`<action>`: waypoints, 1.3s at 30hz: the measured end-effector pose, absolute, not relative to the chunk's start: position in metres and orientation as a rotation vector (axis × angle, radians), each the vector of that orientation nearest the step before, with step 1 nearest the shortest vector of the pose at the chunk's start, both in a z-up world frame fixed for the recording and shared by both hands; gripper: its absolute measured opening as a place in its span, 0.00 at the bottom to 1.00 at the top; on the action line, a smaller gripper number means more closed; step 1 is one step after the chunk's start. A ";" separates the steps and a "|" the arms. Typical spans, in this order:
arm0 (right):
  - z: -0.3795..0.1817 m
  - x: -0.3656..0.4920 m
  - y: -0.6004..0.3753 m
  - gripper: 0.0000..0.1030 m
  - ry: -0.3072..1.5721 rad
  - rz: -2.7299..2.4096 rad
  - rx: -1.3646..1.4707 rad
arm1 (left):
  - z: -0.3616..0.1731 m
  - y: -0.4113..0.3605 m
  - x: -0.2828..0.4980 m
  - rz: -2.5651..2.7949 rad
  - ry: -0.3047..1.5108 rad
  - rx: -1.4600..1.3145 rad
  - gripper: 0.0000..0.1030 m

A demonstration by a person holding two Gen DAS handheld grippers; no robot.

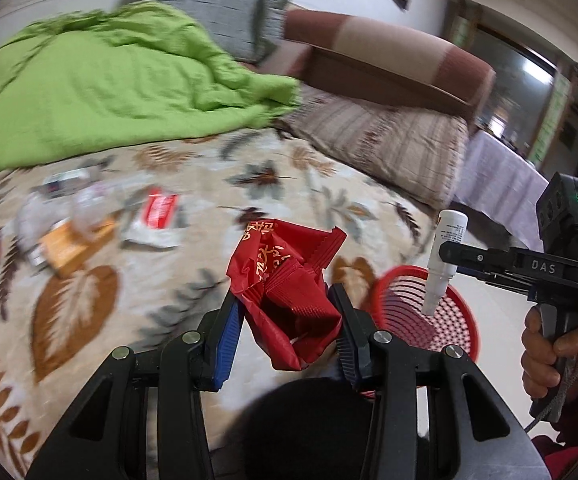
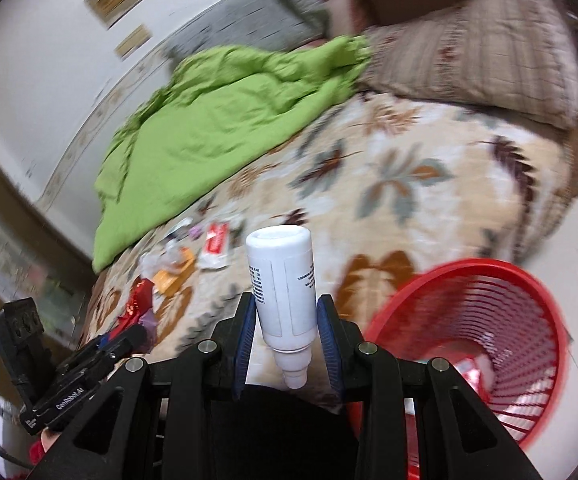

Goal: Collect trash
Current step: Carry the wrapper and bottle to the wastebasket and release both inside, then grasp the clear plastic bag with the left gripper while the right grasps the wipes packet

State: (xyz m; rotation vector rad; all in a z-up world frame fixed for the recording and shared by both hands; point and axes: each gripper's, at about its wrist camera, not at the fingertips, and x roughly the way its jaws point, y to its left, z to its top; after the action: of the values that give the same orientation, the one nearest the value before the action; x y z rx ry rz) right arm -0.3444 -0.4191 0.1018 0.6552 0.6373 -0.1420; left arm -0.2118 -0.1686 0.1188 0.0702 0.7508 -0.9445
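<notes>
My left gripper (image 1: 287, 298) is shut on a crumpled red wrapper (image 1: 289, 276) with gold lettering, held above the leaf-patterned bed cover. My right gripper (image 2: 287, 312) is shut on a white plastic bottle (image 2: 285, 288), which hangs cap down. In the left wrist view the same white bottle (image 1: 445, 252) sits in the right gripper (image 1: 445, 252) over the red mesh basket (image 1: 449, 320), with a hand (image 1: 549, 352) on the handle. The red basket (image 2: 485, 340) stands on the floor by the bed's edge, lower right in the right wrist view. The left gripper (image 2: 129, 330) shows at lower left there.
More litter lies on the bed cover (image 1: 209, 208): a red-and-white packet (image 1: 157, 220), an orange box (image 1: 73, 248), clear plastic (image 1: 85, 212) and small red scraps (image 2: 137, 296). A green blanket (image 1: 101, 84), striped pillows (image 1: 389, 144) and a grey cushion (image 1: 217, 12) lie farther back.
</notes>
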 end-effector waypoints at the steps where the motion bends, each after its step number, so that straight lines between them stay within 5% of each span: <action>1: 0.100 -0.352 -0.426 0.33 0.634 -0.159 0.665 | 0.119 -0.179 -0.215 -0.973 0.759 0.077 0.40; 12: 0.069 -0.408 -0.484 0.35 0.668 -0.341 0.768 | 0.112 -0.293 -0.256 -1.257 0.900 0.139 0.40; 17: 0.064 -0.419 -0.497 0.42 0.665 -0.381 0.804 | 0.103 -0.319 -0.268 -1.300 0.944 0.152 0.55; 39: 0.087 -0.311 -0.399 0.44 0.717 -0.064 0.613 | 0.100 -0.155 -0.189 -0.905 0.903 -0.018 0.62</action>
State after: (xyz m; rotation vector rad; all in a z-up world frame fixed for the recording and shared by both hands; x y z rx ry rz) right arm -0.3112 -0.3994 0.0868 0.6132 0.7173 -0.0638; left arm -0.1890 -0.1552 0.1001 -0.0175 0.9028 -0.9048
